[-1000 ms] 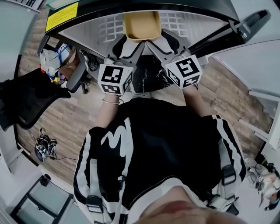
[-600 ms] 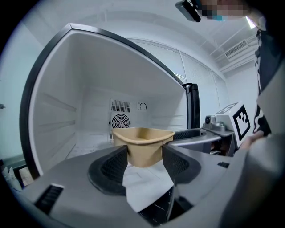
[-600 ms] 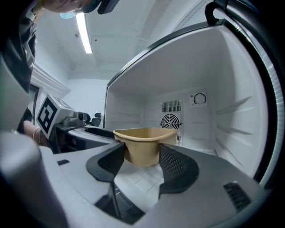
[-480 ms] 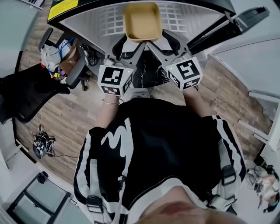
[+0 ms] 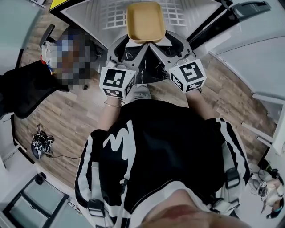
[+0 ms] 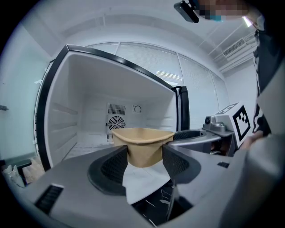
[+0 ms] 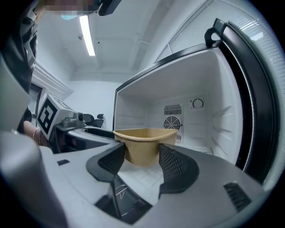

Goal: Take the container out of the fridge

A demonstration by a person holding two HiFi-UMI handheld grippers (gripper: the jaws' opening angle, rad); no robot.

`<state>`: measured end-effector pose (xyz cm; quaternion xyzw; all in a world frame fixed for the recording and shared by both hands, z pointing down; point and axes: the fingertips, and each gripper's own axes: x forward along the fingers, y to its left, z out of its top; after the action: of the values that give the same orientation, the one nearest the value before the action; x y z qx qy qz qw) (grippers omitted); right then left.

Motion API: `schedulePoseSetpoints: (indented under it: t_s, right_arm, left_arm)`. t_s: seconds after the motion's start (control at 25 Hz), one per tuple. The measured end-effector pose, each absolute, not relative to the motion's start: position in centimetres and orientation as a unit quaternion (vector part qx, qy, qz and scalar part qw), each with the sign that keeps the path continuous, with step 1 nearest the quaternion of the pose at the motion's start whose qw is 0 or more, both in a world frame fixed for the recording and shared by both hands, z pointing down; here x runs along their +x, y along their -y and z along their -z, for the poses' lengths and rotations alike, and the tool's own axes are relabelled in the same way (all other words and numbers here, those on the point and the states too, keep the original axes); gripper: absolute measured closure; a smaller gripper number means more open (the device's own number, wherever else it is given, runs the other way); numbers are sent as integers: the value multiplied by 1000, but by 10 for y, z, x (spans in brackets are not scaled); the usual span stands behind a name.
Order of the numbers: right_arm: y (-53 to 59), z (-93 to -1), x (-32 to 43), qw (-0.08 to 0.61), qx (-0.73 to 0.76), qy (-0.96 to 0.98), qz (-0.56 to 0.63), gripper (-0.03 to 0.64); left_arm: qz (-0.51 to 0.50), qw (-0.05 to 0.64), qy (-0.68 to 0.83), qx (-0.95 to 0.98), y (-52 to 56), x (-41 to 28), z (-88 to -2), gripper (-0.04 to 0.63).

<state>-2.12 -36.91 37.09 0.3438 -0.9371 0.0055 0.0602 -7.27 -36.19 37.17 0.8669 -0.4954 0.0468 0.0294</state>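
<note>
A tan, open-topped container hangs level in front of the open fridge, held at its two near corners. My left gripper is shut on the near left corner and my right gripper on the near right corner. In the left gripper view the container sits wedged between the ribbed pads of the left gripper. The right gripper view shows the container clamped the same way in the right gripper. The container looks empty.
The fridge's white inside is bare, with a fan vent on its back wall. Its open door stands at the right. A black office chair and a cable bundle are on the wooden floor at left.
Both grippers have drawn back from the fridge with the container between them. The fridge's front edge has slid up and out of the head view.
</note>
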Motion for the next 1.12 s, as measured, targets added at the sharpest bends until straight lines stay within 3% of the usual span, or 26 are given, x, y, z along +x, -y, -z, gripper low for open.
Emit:
schedulePoseSetpoints:
  t_s: [1.12]
  right_arm:
    - [269,-353,14,32,333,942,11,368]
  left_arm:
    - [-35,0,512,858,260,-37,-352,344]
